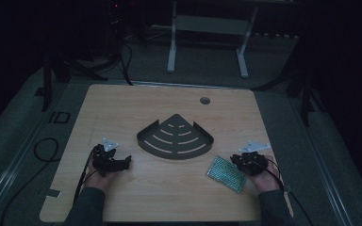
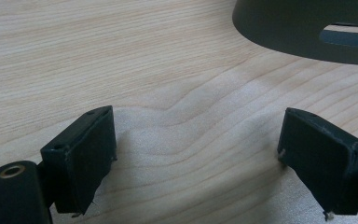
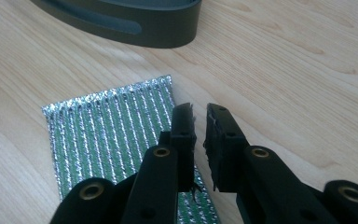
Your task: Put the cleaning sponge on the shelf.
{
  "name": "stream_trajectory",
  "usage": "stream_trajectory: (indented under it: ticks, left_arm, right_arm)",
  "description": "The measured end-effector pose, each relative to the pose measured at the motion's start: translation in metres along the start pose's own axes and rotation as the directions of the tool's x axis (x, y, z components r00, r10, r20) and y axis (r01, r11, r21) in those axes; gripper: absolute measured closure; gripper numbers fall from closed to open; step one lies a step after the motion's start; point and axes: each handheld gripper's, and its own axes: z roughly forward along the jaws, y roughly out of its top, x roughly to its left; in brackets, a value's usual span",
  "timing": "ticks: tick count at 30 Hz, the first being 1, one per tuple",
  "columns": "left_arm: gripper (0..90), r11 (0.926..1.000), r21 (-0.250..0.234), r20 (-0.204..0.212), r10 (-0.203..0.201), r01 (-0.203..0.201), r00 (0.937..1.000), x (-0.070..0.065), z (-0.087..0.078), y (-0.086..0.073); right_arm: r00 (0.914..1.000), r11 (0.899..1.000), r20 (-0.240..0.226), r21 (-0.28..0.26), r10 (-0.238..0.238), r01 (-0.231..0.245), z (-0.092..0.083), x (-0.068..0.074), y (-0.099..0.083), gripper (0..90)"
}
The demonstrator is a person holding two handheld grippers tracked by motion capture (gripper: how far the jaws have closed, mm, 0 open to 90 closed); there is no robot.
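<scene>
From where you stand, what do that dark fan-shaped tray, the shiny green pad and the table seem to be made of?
The fan-shaped tray looks like painted metal or hard plastic: dark, matt, thin-walled, with cut slots. I cannot tell which. The green pad seems a scouring sponge wrapped in glittery metallic thread: silvery ribs sparkle along it. The table looks like pale wood or wood-look laminate, with flowing grain lines.

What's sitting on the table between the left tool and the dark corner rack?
Nothing. In the left gripper view, bare wood grain runs from the open left tool up to the rack; the high view shows the same gap.
</scene>
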Motion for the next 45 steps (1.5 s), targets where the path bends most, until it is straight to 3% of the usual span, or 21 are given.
stream_trajectory:
  ticks: [10, 22, 32, 39, 45]
  left_arm:
    - [11.7, 1.0000, 0.000, 0.000, 0.000, 0.000, 1.0000, 0.000, 0.000, 0.000]
    - [11.7, 1.0000, 0.000, 0.000, 0.000, 0.000, 1.0000, 0.000, 0.000, 0.000]
    - [11.7, 1.0000, 0.000, 0.000, 0.000, 0.000, 1.0000, 0.000, 0.000, 0.000]
    - [11.7, 1.0000, 0.000, 0.000, 0.000, 0.000, 1.0000, 0.000, 0.000, 0.000]
    - [11.7, 1.0000, 0.000, 0.000, 0.000, 0.000, 1.0000, 0.000, 0.000, 0.000]
  right_arm:
    - [0.9976, 0.995, -0.058, 0.088, -0.038, 0.043, 0.008, -0.010, 0.002, 77.1]
    - [0.9952, 0.989, -0.089, 0.136, -0.042, 0.054, 0.014, -0.012, -0.002, 71.9]
    - [0.9919, 0.989, -0.127, 0.144, -0.012, 0.030, 0.010, -0.014, -0.001, 73.2]
    - [0.9886, 0.985, -0.149, 0.173, 0.018, 0.008, 0.013, -0.018, 0.001, 74.5]
    - [0.9844, 0.978, -0.175, 0.210, 0.017, 0.021, 0.016, -0.021, 0.006, 75.1]
